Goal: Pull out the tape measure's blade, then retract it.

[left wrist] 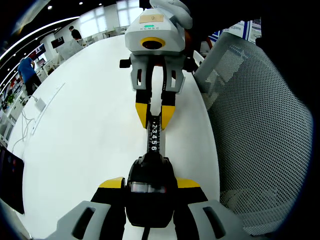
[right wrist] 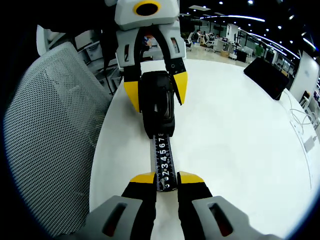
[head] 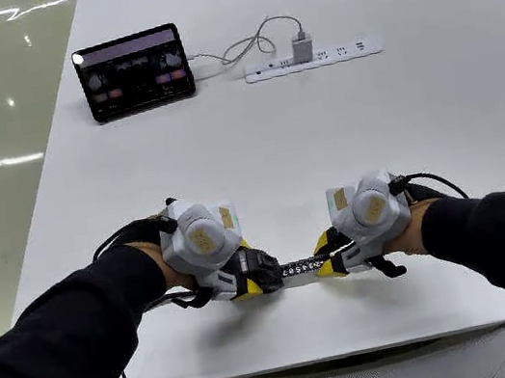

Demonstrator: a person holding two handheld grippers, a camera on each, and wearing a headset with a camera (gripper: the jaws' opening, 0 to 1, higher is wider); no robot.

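The black tape measure case (head: 254,271) sits near the table's front edge, and my left gripper (head: 249,278) is shut on it. In the left gripper view the case (left wrist: 150,187) lies between the yellow-tipped jaws. A short length of numbered blade (head: 302,265) runs right to my right gripper (head: 327,256), which is shut on the blade's end. In the right gripper view the blade (right wrist: 162,159) leads from my fingertips (right wrist: 144,179) to the case (right wrist: 156,102). The blade (left wrist: 154,137) lies just above the white table (head: 341,134).
A dark tablet (head: 134,71) stands at the back left of the table. A white power strip (head: 313,58) with a charger and cable lies at the back centre. A mesh chair (left wrist: 255,125) is at the table's front edge. People stand far off (left wrist: 27,72).
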